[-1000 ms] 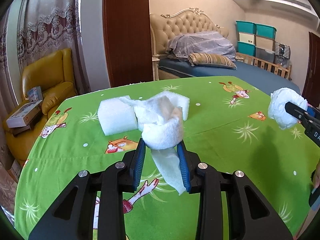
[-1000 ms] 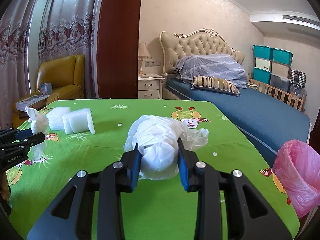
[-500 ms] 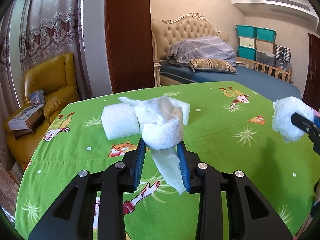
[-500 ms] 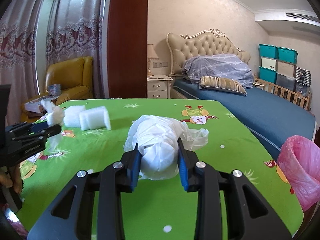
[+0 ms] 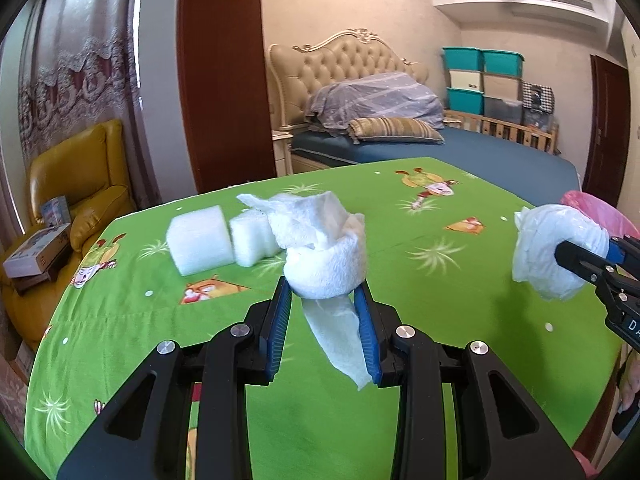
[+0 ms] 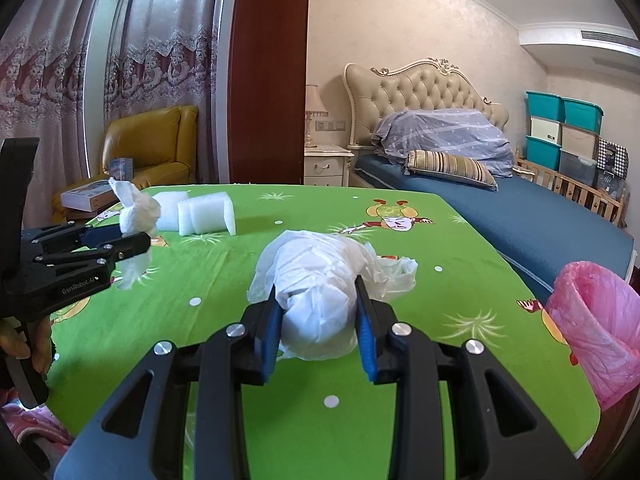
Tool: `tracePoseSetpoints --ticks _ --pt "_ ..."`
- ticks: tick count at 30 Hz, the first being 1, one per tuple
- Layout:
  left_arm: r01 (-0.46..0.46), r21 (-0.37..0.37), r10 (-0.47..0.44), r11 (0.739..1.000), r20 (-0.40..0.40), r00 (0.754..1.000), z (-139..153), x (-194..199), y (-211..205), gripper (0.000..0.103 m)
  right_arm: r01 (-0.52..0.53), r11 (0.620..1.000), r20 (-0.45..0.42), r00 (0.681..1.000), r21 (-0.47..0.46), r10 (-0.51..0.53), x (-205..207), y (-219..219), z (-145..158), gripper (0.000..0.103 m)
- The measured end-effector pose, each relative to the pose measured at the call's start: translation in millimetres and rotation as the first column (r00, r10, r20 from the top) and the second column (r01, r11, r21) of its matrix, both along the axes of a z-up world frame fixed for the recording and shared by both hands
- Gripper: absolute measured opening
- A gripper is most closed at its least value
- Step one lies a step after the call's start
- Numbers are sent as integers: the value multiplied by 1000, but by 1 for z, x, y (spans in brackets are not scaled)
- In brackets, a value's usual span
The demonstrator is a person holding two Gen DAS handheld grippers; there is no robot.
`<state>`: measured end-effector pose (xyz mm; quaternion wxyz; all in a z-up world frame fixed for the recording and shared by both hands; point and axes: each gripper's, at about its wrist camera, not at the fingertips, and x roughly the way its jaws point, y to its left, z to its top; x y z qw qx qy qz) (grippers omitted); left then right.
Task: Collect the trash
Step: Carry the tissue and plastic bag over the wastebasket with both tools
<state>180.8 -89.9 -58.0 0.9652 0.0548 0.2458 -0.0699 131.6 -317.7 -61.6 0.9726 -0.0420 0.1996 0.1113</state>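
Observation:
My left gripper (image 5: 323, 292) is shut on a crumpled white tissue (image 5: 325, 248), held above the green tablecloth (image 5: 120, 320); a strip of it hangs down between the fingers. My right gripper (image 6: 318, 294) is shut on a scrunched white plastic bag (image 6: 316, 276). In the left wrist view that bag (image 5: 554, 248) shows at the right, with the pink bin bag (image 5: 588, 208) just behind it. In the right wrist view the left gripper (image 6: 138, 242) with its tissue (image 6: 136, 212) is at the left. The pink bin bag (image 6: 596, 320) hangs open at the table's right edge.
Two white foam blocks (image 5: 200, 240) lie on the far left of the table. A yellow armchair (image 5: 80, 168) with boxes stands at the left, beyond the table. A bed (image 6: 500, 208) fills the far right. A person's hand (image 6: 24, 344) holds the left gripper's handle.
Both grippers have moved rightwards over the table, still holding the tissue and the plastic bag. The pink bin bag has come into the left wrist view behind the right gripper.

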Motion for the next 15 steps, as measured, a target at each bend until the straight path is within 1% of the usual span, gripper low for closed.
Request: tracePoseSetpoints --ticks 11,15 --pt "86 36 -86 996 -21 996 -4 -12 -33 32 1 1000 36 999 -13 0 -23 -11 3 32" --pt "125 19 -124 992 -36 992 -1 -16 -42 32 19 1000 55 998 -9 -19 -32 -25 6 32"
